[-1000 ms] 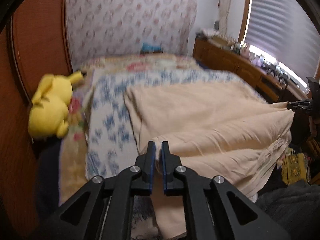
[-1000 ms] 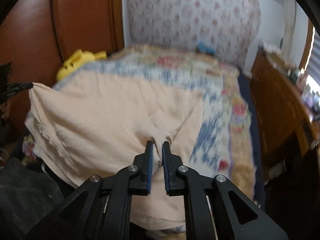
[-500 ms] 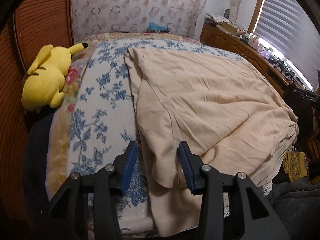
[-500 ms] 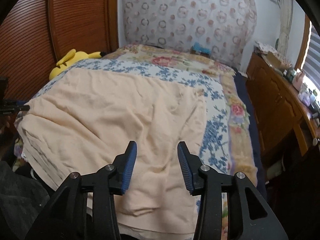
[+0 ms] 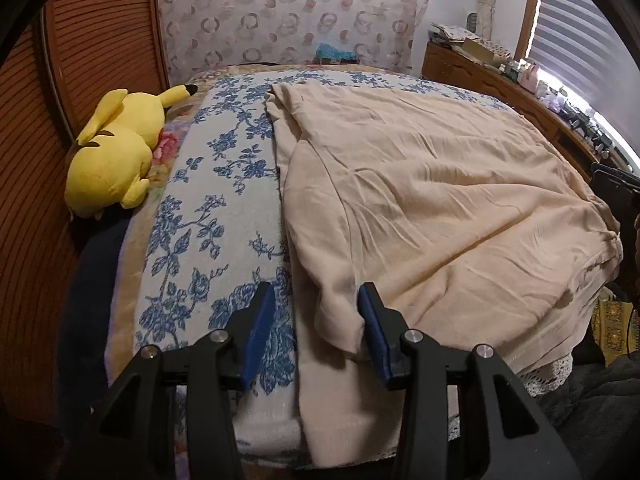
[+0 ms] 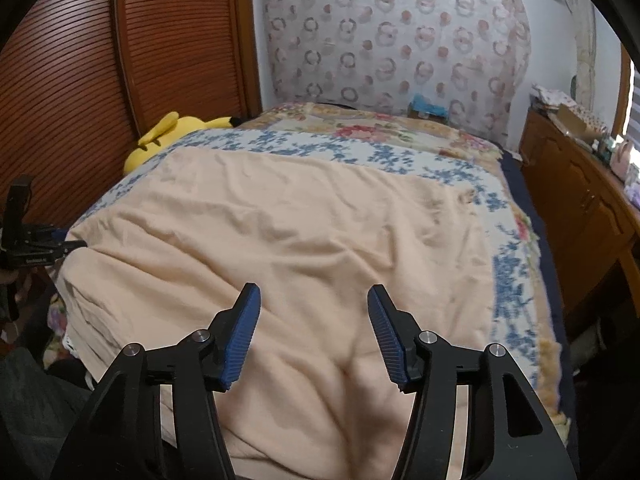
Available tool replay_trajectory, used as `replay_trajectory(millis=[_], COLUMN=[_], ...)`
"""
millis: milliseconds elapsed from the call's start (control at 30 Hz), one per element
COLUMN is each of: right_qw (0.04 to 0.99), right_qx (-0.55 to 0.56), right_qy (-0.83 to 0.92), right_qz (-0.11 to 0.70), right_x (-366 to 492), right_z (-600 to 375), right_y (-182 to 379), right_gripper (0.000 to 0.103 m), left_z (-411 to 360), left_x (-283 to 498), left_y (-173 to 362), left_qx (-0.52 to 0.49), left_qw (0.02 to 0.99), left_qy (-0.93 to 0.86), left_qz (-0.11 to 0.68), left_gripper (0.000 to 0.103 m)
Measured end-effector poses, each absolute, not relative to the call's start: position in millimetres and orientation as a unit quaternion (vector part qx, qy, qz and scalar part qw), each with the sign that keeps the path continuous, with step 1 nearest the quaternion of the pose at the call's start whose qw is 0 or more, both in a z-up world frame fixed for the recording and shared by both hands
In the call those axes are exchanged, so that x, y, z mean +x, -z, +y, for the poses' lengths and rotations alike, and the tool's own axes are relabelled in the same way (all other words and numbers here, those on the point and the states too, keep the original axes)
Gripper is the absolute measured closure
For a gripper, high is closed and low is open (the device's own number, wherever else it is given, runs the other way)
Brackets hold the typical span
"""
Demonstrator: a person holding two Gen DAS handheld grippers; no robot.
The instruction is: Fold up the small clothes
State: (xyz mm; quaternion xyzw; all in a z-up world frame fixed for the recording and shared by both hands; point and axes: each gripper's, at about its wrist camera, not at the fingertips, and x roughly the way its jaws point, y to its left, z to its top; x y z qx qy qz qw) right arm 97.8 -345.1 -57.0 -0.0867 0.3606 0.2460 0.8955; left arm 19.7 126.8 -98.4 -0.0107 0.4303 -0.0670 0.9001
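Left to right, as your two wrist cameras show it:

1. Plush toy (image 5: 116, 152), yellow. Lies at the bed's left edge against the slatted wooden door (image 5: 48, 160), well apart from the cloth.

2. Blanket (image 5: 224, 208), white with blue flowers. Covers the bed; a bare strip of it runs between the toy and the cloth.

3. Left gripper (image 5: 316, 304). Your jaws stand wide apart and hold nothing. The right blue pad (image 5: 374, 336) is just beside, possibly touching, a drooping fold at the cloth's near left corner; the left pad hangs over the blanket.

4. Beige garment (image 5: 432, 208). Spread flat over the bed's middle and right, lightly wrinkled. In the left wrist view its long left edge runs away from you toward the patterned curtain (image 5: 288, 12); its near hem hangs over the bed's front edge.

5. Right gripper (image 6: 314, 304). Jaws wide apart, empty, poised over the garment's (image 6: 300, 232) near part; whether the pads touch the fabric cannot be told.

6. Wooden dresser (image 6: 580, 208). Stands along the right side, apart from the bed.
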Motion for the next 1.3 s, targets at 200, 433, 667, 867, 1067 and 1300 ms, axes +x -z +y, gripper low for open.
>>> replay_trajectory(millis=[200, 433, 667, 867, 1067, 1300], right_qw=[0.889, 0.884, 0.887, 0.893, 0.9, 0.906], right_qx=[-0.089, -0.083, -0.051, -0.033, -0.024, -0.011], right_qy=[-0.259, -0.268, -0.263, -0.25, -0.233, -0.212], right_qz=[0.367, 0.373, 0.376, 0.374, 0.368, 0.366], right_x=[97, 98, 102, 101, 96, 90], right_z=[-332, -328, -344, -362, -388, -424], right_y=[67, 72, 74, 71, 66, 66], right_gripper=[0.045, 0.044, 0.044, 0.044, 0.043, 0.043], left_z=[123, 117, 93, 41, -19, -87], left_x=[8, 11, 15, 38, 69, 93], left_y=[98, 92, 37, -9, -37, -47], left_qx=[-0.021, -0.04, -0.074, -0.043, -0.003, 0.031], left_qw=[0.903, 0.904, 0.915, 0.913, 0.899, 0.879], left_qy=[0.076, 0.104, 0.169, 0.243, 0.309, 0.356], left_qz=[0.423, 0.414, 0.358, 0.325, 0.311, 0.315], left_gripper=[0.061, 0.099, 0.099, 0.099, 0.1, 0.1])
